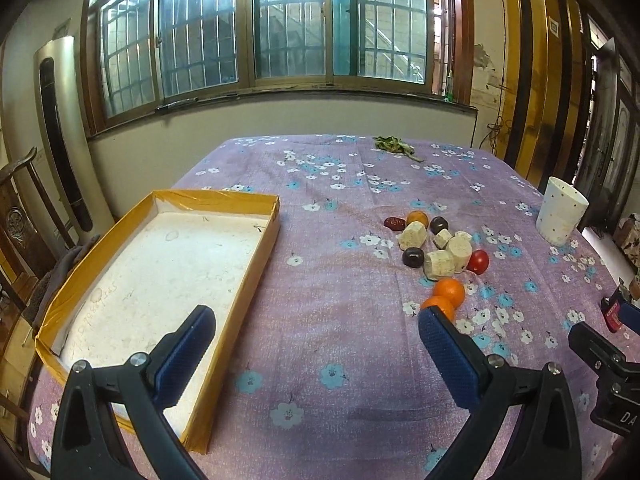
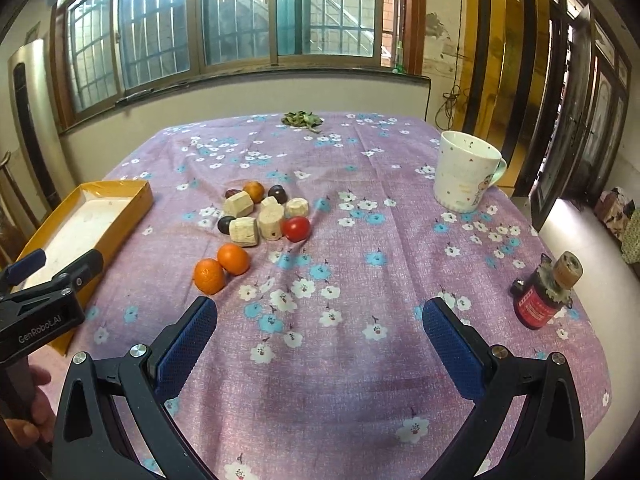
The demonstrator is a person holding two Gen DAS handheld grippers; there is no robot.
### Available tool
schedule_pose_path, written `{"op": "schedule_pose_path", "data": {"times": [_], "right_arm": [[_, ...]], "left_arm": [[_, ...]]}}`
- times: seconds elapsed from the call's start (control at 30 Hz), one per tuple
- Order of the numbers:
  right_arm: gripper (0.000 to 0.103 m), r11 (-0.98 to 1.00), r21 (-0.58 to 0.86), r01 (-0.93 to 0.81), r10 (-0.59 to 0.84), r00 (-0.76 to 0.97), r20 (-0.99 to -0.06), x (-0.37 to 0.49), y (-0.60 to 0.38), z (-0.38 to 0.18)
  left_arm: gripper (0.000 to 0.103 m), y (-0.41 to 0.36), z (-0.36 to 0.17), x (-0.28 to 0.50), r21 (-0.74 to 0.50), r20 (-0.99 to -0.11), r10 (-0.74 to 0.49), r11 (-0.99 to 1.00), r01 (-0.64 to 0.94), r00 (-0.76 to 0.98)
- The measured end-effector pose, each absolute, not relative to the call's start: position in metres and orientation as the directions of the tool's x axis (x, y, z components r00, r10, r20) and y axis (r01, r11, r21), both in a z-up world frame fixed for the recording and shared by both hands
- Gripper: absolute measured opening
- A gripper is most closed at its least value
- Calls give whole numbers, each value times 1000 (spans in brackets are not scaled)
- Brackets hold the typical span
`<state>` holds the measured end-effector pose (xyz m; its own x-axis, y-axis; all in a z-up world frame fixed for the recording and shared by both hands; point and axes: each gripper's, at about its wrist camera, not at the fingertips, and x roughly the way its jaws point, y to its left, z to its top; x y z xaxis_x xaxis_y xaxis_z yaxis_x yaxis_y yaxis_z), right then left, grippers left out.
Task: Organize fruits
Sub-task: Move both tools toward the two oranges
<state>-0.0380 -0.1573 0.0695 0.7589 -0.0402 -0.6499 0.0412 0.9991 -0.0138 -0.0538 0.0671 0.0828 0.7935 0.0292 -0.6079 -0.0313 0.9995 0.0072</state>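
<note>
A pile of fruit lies mid-table: two oranges nearest me, a red tomato, dark plums, a third orange and several pale cut chunks. The pile also shows in the left wrist view. A shallow yellow-rimmed box with a white floor sits at the left. My left gripper is open and empty, between the box and the oranges. My right gripper is open and empty, above bare cloth in front of the pile.
A white mug stands at the right. A small red jar with a wooden lid stands near the right edge. Green leaves lie at the far edge. A wooden chair stands left of the table.
</note>
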Motion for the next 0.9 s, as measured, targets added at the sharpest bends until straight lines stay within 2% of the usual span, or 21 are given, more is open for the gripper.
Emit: {"op": "schedule_pose_path", "data": {"times": [0.63,0.9], "right_arm": [[103,999,-53,5,-39,756,-653,-33,-146,69],[103,998,-54,-19,-20,770,-638,-29,-148,70]], "left_arm": [[103,62,82,-52,-14,-605,24,999,-41,796],[103,54,73,-41,-19,-654,-5,1000,-10,757]]}}
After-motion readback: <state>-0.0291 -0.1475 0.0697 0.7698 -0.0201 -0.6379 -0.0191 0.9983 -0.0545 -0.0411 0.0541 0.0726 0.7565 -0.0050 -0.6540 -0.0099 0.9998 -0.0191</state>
